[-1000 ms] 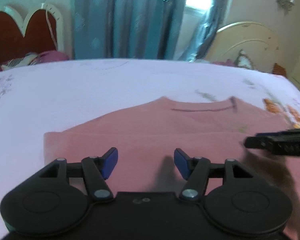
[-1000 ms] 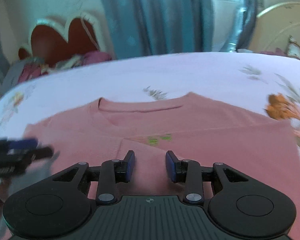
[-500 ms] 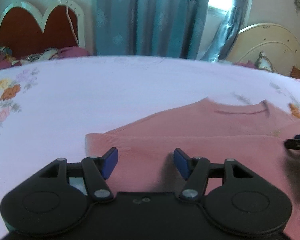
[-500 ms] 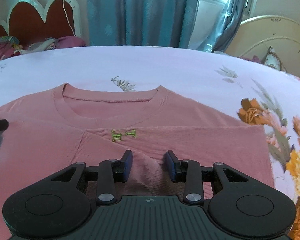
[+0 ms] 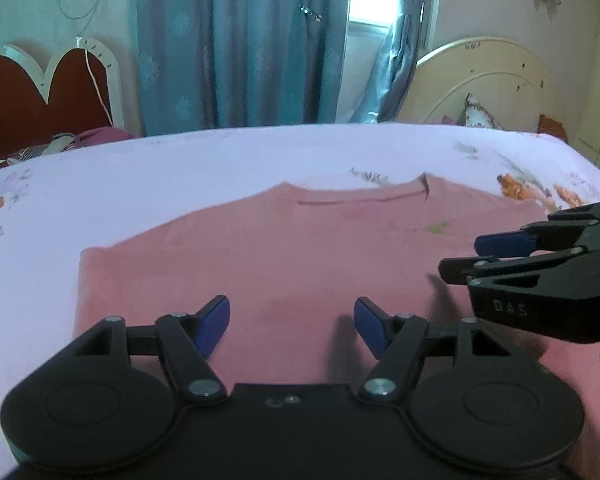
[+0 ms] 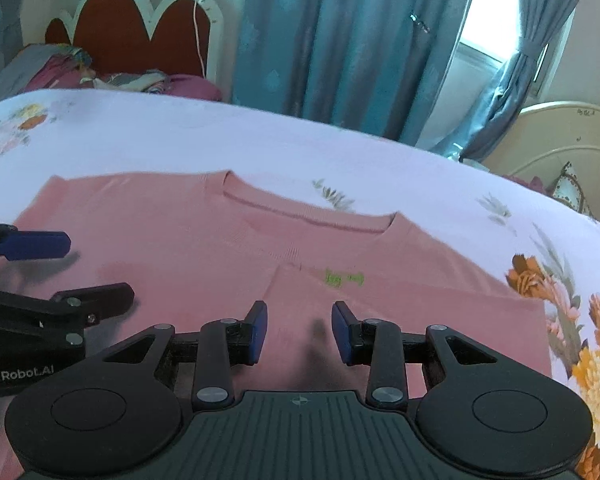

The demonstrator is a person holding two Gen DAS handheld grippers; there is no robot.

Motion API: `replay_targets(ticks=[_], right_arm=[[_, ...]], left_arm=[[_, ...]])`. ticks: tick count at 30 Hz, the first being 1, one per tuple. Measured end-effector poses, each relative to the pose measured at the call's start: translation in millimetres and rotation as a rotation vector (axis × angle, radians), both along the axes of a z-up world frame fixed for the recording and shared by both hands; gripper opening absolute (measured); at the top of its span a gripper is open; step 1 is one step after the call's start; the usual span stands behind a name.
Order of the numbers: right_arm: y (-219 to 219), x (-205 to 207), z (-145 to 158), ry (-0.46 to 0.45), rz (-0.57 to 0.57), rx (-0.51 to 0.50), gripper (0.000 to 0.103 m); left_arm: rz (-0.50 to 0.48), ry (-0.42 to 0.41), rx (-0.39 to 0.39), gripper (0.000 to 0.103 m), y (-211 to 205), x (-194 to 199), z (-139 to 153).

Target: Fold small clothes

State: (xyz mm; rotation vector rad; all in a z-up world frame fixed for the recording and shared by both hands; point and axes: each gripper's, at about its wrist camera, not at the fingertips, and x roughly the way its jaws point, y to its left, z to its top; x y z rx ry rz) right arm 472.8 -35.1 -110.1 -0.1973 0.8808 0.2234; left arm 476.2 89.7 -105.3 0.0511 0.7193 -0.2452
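A pink knit top [image 5: 284, 256] [image 6: 228, 252] lies flat on the bed, neckline away from me, its sleeves folded in over the body, with a small green logo [image 6: 344, 279] on the fold. My left gripper [image 5: 292, 322] hovers over the top's near left part; its jaws are opening and nothing is between them. My right gripper [image 6: 299, 330] hovers over the near middle, jaws apart with only cloth below them. Each gripper shows in the other's view: the right gripper [image 5: 466, 258] at the right edge, the left gripper [image 6: 96, 268] at the left edge.
The bed sheet [image 5: 180, 176] is pale lilac with orange flower prints [image 6: 580, 344] at the right. A red scalloped headboard [image 5: 40, 96], teal curtains [image 5: 240, 48] and a cream headboard [image 5: 488, 88] stand beyond the far edge. Crumpled bedding [image 6: 112, 76] lies at the back left.
Both grippers have shifted sideways over the top and now stand close together. The left gripper's jaws stand a little wider. The right gripper has rolled, so its view is tilted.
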Motion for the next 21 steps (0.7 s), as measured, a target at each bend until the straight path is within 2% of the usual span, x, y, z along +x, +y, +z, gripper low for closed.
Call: replay_targets(ticks=[6,10,13,16,21], right_arm=[[-13.1,-5.5,-8.9,0.023,-0.027,-0.009,0.036],[-47.7,-7.0,-11.8,0.038,-0.11,-0.03,0.036],[-72.5,-10.4,-11.9,0.056,-0.145,0.013,0.036],[-73.4,-14.1,-3.3,0.048,-0.153,0.02,0.036],[-56.6,-30.8,20.0,0.017,-0.104,0.097,0.036]], left_arm=[[0.046,0.025,0.024,0.068,18.6,-4.8,-4.1],[0.092,0.043,0.06,0.068,41.1,-12.8,-5.3],[0.12,0.052,0.084,0.068,55.7,-19.9,-4.6],[0.138,0.053,0.115,0.068,61.5,-25.9,0.4],[0.126,0.019,0.104,0.068,58.5,-36.2,16.8]])
